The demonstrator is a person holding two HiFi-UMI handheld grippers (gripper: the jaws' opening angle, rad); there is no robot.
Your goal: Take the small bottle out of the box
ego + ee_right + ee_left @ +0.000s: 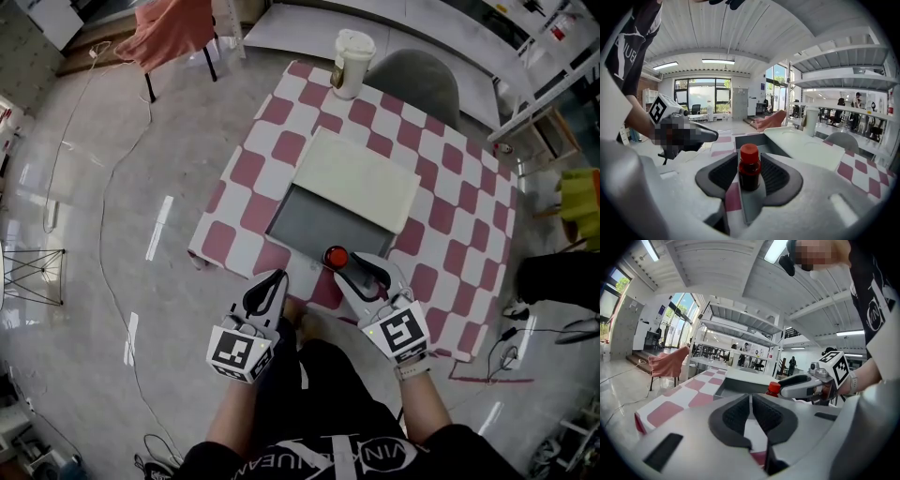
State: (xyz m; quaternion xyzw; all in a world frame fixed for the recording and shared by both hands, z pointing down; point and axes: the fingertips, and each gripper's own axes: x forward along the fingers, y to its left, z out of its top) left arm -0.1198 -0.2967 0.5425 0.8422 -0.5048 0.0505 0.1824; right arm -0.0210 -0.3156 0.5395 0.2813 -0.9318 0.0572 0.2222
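Note:
The small bottle (336,257), dark red with a red cap, stands upright at the near rim of the open grey box (314,225). I cannot tell whether it rests on the rim or on the cloth. My right gripper (351,269) straddles the bottle (749,168): the pads flank it with a thin gap, so the gripper (750,174) is open. A cream lid (357,179) lies across the box's far half. My left gripper (271,283) hovers at the table's near edge, left of the bottle, its pads together (751,401) with nothing between them. From there the bottle (773,389) shows beside the right gripper (799,386).
A pink-and-white checkered cloth (441,234) covers the small table. A lidded paper cup (352,62) stands at the far edge, with a grey chair (419,80) behind it. A chair draped in pink cloth (173,33) stands on the floor at the far left.

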